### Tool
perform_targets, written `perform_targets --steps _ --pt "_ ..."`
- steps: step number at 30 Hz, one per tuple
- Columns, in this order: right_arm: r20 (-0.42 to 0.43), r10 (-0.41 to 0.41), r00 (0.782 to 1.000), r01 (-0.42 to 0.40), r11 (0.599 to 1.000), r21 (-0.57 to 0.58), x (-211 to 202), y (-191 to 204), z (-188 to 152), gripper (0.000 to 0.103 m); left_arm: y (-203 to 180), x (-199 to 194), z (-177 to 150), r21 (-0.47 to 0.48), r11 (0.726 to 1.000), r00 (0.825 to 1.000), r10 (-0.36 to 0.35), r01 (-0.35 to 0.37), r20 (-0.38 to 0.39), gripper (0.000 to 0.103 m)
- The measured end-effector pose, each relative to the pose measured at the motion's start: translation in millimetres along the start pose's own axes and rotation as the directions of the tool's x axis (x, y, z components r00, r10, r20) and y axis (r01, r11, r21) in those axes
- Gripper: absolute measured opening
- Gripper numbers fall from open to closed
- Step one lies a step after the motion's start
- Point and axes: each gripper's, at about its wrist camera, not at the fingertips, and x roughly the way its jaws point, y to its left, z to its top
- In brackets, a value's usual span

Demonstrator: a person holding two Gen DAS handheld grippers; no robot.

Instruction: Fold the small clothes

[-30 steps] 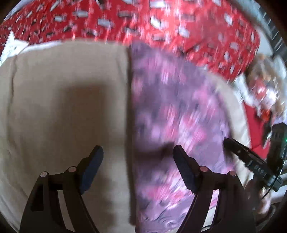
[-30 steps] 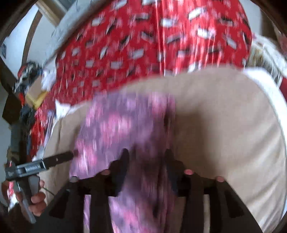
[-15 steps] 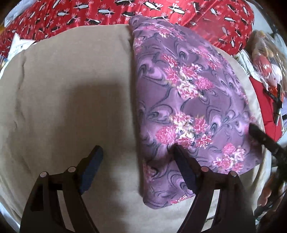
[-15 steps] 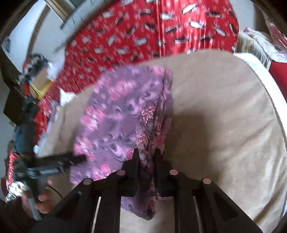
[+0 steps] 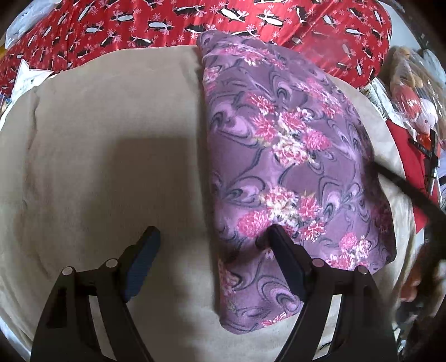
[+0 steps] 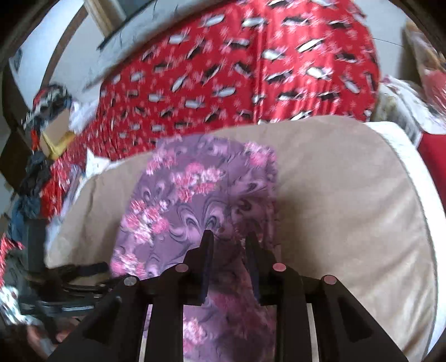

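A purple garment with pink flowers lies folded lengthwise on a beige cushion. My left gripper is open and empty, low over the cushion; its right finger rests at the garment's near left part, its left finger over bare cushion. In the right wrist view the garment runs away from my right gripper, whose jaws stand a little apart with the cloth's near edge bunched between them. The right gripper also shows in the left wrist view at the garment's right edge.
A red blanket with black and white shapes covers the area behind the cushion. Soft toys and red items lie to the right. A cardboard box and dark clothes sit at the far left.
The garment was swung down and now lies flat on the cushion. My right gripper's jaws closed on the near edge, then parted slightly. My left gripper stayed open.
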Motion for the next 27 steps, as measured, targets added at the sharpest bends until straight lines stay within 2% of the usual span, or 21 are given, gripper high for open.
perform_targets --steps 1,3,5,7,9,12,14,17,21,22,24,25,27 --pt "-0.055 -0.018 0.998 0.018 1.000 -0.010 12.1 -2.3 -4.3 0.024 2.0 -2.1 3.8 0.002 1.000 1.000 -0.016 0.016 0.000 0.082" --pt "-0.021 -0.002 1.000 0.001 1.000 -0.008 5.5 -4.9 -3.2 0.024 7.9 -10.4 13.3 -0.004 0.999 0.998 -0.044 0.044 0.034 0.082" --pt "0.025 0.019 1.000 -0.019 1.000 0.016 -1.6 -6.6 15.5 0.024 13.8 -13.9 33.9 -0.017 0.999 0.997 -0.047 0.048 0.063 0.082" --pt "0.064 0.035 0.997 -0.039 0.998 0.056 -4.5 -9.8 33.7 0.027 17.5 -9.3 57.5 -0.038 0.998 0.997 -0.054 0.056 0.056 0.082" --pt "0.069 0.069 0.995 -0.076 0.992 0.098 9.1 -10.1 55.7 0.027 17.7 -0.3 84.4 -0.058 0.997 0.998 -0.043 0.046 0.055 0.082" --pt "0.062 0.065 0.996 -0.072 0.989 0.126 35.5 -12.9 77.8 0.027 17.9 18.3 112.3 -0.090 0.994 0.998 -0.055 0.057 0.031 0.082" --pt "0.046 0.054 0.997 -0.061 0.984 0.168 56.2 -19.5 85.9 0.027 20.6 30.5 122.2 -0.115 0.990 0.997 -0.078 0.079 0.013 0.083" --pt "-0.018 0.006 1.000 -0.002 0.978 0.211 80.2 -35.8 81.5 0.023 21.8 50.6 128.9 -0.139 0.987 0.996 -0.082 0.078 -0.022 0.095" --pt "0.013 0.054 0.998 -0.056 0.949 0.309 67.2 -59.4 78.7 0.016 40.1 51.4 125.7 -0.217 0.961 0.983 -0.181 0.170 -0.035 0.096" --pt "0.028 0.052 0.998 -0.058 0.951 0.304 58.9 -61.6 75.8 0.017 44.9 46.7 121.2 -0.223 0.956 0.979 -0.203 0.191 -0.031 0.096" --pt "0.040 0.041 0.998 -0.050 0.956 0.289 42.8 -65.7 67.7 0.033 52.0 39.9 110.0 -0.231 0.947 0.971 -0.237 0.223 -0.034 0.096" --pt "0.046 0.094 0.995 -0.103 0.953 0.285 35.0 -69.6 59.3 0.040 55.3 36.0 99.9 -0.240 0.934 0.960 -0.279 0.264 -0.028 0.096" --pt "0.052 0.178 0.983 -0.185 0.935 0.303 27.8 -73.9 45.5 0.060 57.0 34.4 80.4 -0.253 0.906 0.934 -0.357 0.339 -0.027 0.096"
